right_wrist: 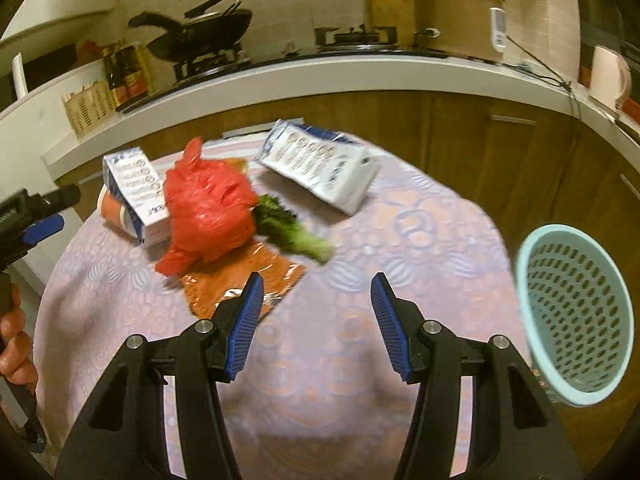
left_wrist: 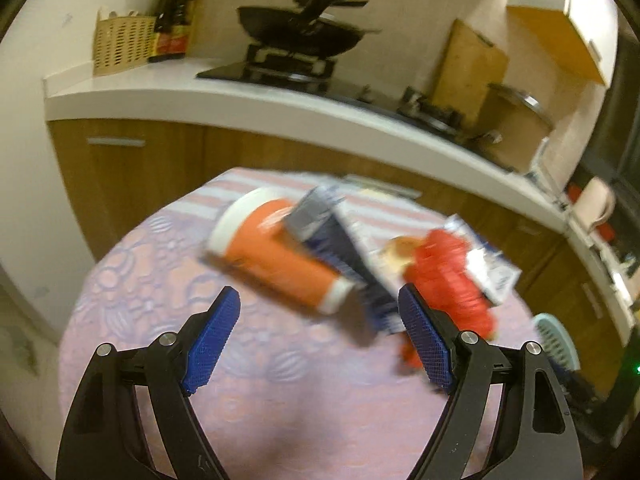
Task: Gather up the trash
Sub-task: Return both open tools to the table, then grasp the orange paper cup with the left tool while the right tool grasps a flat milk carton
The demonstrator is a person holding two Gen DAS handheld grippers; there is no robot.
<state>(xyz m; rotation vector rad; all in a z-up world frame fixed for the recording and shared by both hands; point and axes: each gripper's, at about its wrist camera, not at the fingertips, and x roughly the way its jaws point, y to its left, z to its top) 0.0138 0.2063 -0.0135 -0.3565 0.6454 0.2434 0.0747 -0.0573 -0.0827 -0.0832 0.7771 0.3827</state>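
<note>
The surface (right_wrist: pixel 420 216), covered by a pale patterned cloth, is seen beneath both grippers. A light-blue perforated basket (right_wrist: pixel 576 316) stands at its edge, to the right of the right gripper's fingers (right_wrist: pixel 250 320). Ahead and to the left of those fingers a red plastic bag (right_wrist: pixel 208 208) is heaped, with a green vegetable stalk (right_wrist: pixel 296 232) just beside it and a crinkled orange wrapper (right_wrist: pixel 240 280) touching the left fingertip in this view. Two blue-and-white cartons (right_wrist: pixel 320 164) lie further ahead. An orange cup (left_wrist: pixel 276 256) is seen on its side ahead of the left gripper's fingers (left_wrist: pixel 212 344). The right gripper (right_wrist: pixel 316 292) is held open and empty; the left gripper (left_wrist: pixel 320 300) is likewise spread wide, nothing being gripped.
</note>
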